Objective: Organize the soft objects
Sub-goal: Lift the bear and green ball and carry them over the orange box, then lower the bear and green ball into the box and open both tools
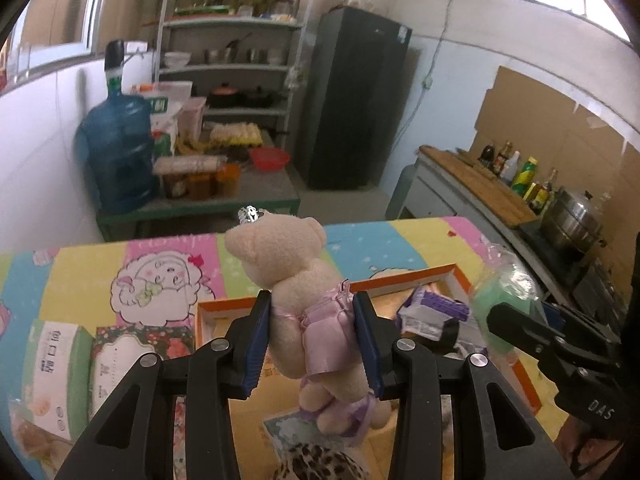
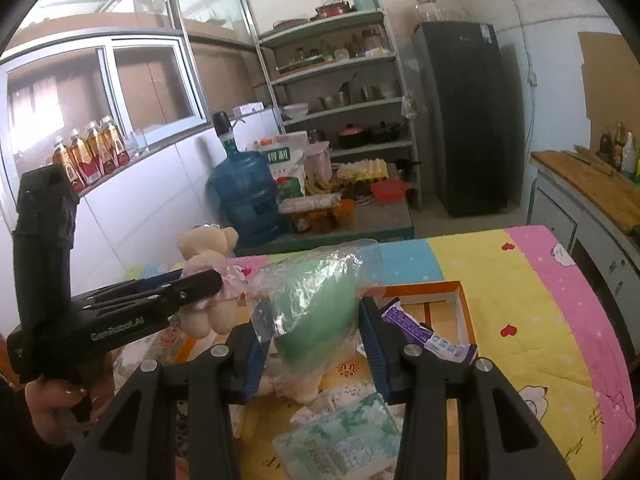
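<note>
Two soft things are held aloft above the orange-rimmed box (image 1: 456,276) on the counter (image 2: 500,264), which wears a pastel cartoon cloth. The left tongs (image 1: 316,344) are clamped on a beige plush bear (image 1: 304,292), its blue pads pressing the waist at the shiny lilac ribbon dress. The bear's long axis runs upright, head up and tilted left, a small silver crown on top, legs dangling below the pads. The right tongs (image 2: 316,332) are closed on a green bundle (image 2: 316,304) wrapped in crinkly clear plastic, rounded and tapering upward, leaning slightly right. Inside the box lie a purple-and-white packet (image 2: 420,332) and a pale green tissue pack (image 2: 340,444). Two more tissue packs (image 1: 80,364) rest flat on the counter at left.
</note>
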`<state>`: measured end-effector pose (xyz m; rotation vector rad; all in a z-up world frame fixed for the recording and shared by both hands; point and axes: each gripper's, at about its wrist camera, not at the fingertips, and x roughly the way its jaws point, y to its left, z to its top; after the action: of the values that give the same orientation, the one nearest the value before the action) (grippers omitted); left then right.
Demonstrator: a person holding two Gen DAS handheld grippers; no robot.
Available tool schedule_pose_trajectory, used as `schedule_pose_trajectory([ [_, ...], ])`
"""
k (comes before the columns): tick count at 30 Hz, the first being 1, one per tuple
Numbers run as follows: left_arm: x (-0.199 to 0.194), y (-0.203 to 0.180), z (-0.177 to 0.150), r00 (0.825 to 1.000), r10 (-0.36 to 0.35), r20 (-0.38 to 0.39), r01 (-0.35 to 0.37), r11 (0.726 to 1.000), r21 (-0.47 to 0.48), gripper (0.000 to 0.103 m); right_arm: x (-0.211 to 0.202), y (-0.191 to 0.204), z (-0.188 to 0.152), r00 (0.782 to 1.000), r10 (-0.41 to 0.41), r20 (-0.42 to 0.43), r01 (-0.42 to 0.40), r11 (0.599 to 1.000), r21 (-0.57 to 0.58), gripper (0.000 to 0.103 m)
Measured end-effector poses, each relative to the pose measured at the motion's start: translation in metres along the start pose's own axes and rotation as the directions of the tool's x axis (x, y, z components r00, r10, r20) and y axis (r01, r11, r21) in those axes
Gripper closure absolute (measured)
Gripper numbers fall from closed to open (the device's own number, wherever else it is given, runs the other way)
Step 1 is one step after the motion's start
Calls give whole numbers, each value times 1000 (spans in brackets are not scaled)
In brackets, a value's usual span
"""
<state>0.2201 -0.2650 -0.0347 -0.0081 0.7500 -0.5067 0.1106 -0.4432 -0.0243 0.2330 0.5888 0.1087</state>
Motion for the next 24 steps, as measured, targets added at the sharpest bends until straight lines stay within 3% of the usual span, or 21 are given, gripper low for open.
schedule_pose_trajectory([
  [9,28,14,-4,997,16,-78,-19,999,-36,61,28,-2,-4,996,-2,-91,1,1000,-11,59],
  [24,47,19,-13,989,-3,-145,-6,998,-63,61,52,1,-17,986,-17,-167,14,1000,-19,59],
])
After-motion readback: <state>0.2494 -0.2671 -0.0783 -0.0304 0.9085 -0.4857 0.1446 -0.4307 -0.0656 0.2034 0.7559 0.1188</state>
